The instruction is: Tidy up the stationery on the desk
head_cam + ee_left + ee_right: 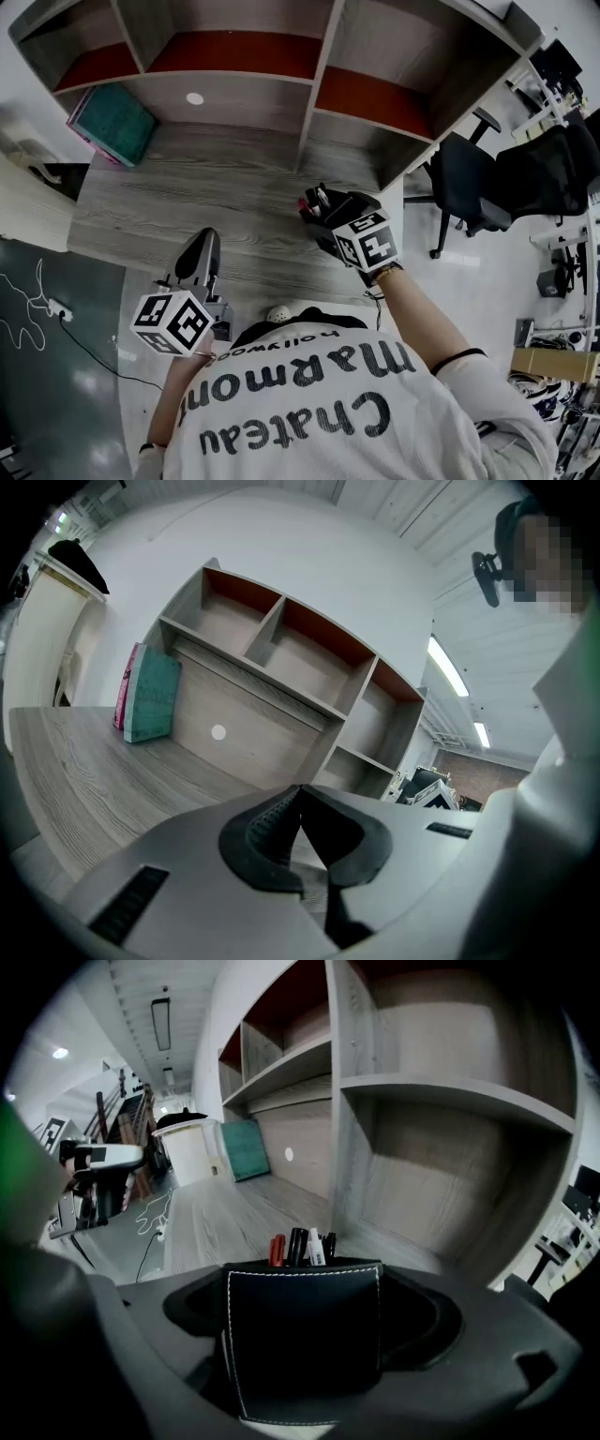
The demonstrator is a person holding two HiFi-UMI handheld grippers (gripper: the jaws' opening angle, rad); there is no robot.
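Two grippers, one loaded. The left gripper (296, 799) sits nearest the person's body over the front edge of the desk. Its jaws are together at the tips with nothing between them, so it's idle.

The right gripper (330, 214) is clamped on a black leather-look pen holder with white stitching (302, 1335). The jaws bear on its two sides and it stands upright. A handful of red, black and white marker pens (298, 1246) stick out of the top. The holder is over the right part of the grey wood-grain desk (187, 206), just in front of the lower right bay of the grey shelf unit with red back panels (375, 103). I can't tell if its base touches the desktop.

Far left, well apart from both grippers, a teal book with a pink one behind it (114, 124) leans on the shelf unit.

My read is that the step in hand is carry-and-place of the pen holder, with the placement not yet done.

The next move likely calls for:
- Keeping the holder level so the pens stay in.
- Picking the spot, either the right bay or the desk against the back panel.
- Getting the base flat on the surface before the jaws come apart.
- Backing straight out so the holder isn't dragged.
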